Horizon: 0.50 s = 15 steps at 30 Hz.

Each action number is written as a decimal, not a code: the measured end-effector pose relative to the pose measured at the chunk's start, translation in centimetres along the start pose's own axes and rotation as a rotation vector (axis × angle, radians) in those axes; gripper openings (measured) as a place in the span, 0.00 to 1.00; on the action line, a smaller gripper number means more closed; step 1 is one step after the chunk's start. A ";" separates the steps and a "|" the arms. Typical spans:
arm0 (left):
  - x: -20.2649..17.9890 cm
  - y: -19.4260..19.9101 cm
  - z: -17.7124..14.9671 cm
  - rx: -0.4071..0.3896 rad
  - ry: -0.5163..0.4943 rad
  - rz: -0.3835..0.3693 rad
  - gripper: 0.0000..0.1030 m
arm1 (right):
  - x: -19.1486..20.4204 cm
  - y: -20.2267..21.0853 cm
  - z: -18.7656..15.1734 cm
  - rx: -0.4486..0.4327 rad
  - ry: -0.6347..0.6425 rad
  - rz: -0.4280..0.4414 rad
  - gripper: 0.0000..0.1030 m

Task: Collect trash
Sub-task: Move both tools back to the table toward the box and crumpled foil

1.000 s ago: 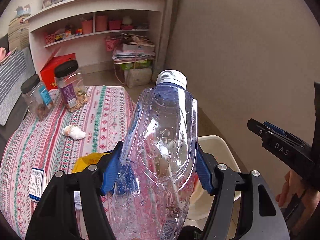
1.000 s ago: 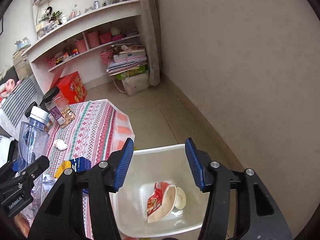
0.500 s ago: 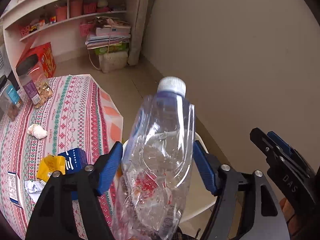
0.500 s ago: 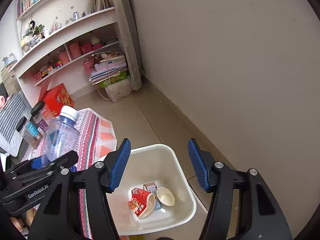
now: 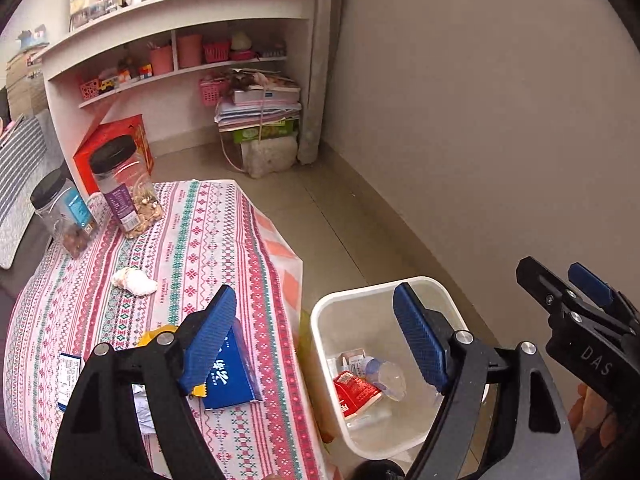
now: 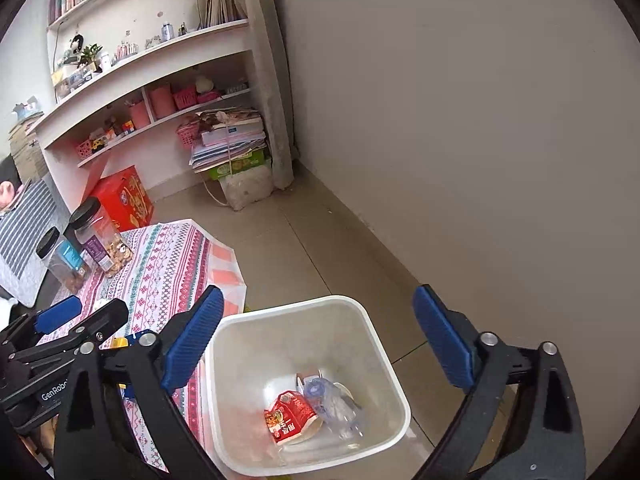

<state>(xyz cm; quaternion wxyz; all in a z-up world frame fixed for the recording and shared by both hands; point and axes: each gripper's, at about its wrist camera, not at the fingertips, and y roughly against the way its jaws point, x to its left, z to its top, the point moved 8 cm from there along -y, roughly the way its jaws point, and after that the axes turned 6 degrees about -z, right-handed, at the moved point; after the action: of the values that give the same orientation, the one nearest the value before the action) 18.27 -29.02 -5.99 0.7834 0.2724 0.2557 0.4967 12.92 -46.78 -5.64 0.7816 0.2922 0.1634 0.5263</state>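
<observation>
Two things stay half hidden from you: the blue packet (image 5: 230, 376) on the patterned tablecloth (image 5: 208, 240) sits partly behind your left gripper (image 5: 314, 344), and the yellow wrapper (image 5: 154, 336) beside it barely shows. Crumpled paper (image 5: 140, 400) under that gripper is hard to make out. A moment ago your left gripper clamped the clear plastic bottle (image 6: 334, 404); now its jaws stand wide apart and empty, and the bottle lies in the white trash bin (image 6: 384, 352), crushed, against a red snack wrapper (image 6: 290, 416). A small carton in there is mostly covered. Your right gripper (image 6: 320, 344) hangs over the bin, spread wide, holding nothing. On the table, two black-lidded jars (image 5: 120, 188) hold snacks, and a white crumpled tissue (image 5: 134, 282) lies apart from them.
</observation>
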 end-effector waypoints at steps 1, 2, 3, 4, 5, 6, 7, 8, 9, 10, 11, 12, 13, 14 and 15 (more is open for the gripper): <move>0.5 0.3 0.0 -0.007 0.002 0.012 0.78 | 0.6 0.0 0.0 0.002 0.006 0.004 0.93; 1.1 0.6 0.0 -0.017 0.005 0.029 0.78 | 1.1 0.0 0.0 0.004 0.013 0.007 0.93; 1.8 0.9 -0.1 -0.025 0.010 0.047 0.80 | 1.7 0.0 -0.1 0.007 0.022 0.011 0.93; 2.4 1.2 -0.2 -0.030 0.015 0.057 0.80 | 2.4 0.0 -0.1 0.008 0.031 0.015 0.93; 2.9 1.5 -0.3 -0.033 0.021 0.065 0.80 | 3.0 0.1 -0.2 0.008 0.043 0.019 0.93; 3.6 1.7 -0.4 -0.035 0.028 0.075 0.80 | 3.7 0.2 -0.3 0.009 0.054 0.024 0.93; 4.2 2.0 -0.4 -0.036 0.036 0.085 0.81 | 4.5 0.2 -0.3 0.010 0.066 0.031 0.93; 5.0 2.3 -0.6 -0.038 0.047 0.094 0.82 | 5.2 0.2 -0.4 0.011 0.077 0.038 0.93; 5.7 2.5 -0.7 -0.040 0.056 0.101 0.83 | 6.0 0.3 -0.4 0.012 0.090 0.046 0.93; 6.4 2.6 -0.9 -0.041 0.065 0.110 0.84 | 6.8 0.3 -0.4 0.013 0.101 0.052 0.93; 7.2 2.8 -1.1 -0.042 0.072 0.121 0.84 | 7.5 0.4 -0.5 0.014 0.112 0.059 0.93; 7.9 3.0 -1.3 -0.042 0.079 0.132 0.84 | 8.2 0.4 -0.5 0.015 0.121 0.066 0.93; 8.7 3.1 -1.4 -0.041 0.088 0.143 0.84 | 9.0 0.4 -0.6 0.017 0.129 0.074 0.93; 9.5 3.3 -1.6 -0.040 0.098 0.152 0.84 | 9.7 0.4 -0.6 0.019 0.138 0.082 0.93; 10.3 3.5 -1.9 -0.038 0.111 0.160 0.84 | 10.5 0.4 -0.7 0.021 0.149 0.088 0.93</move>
<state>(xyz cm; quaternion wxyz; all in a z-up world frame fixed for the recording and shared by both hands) 18.70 -17.97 -6.31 0.7309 0.2490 0.2668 0.5768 16.39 -36.88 -5.37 0.7404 0.2672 0.2136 0.5786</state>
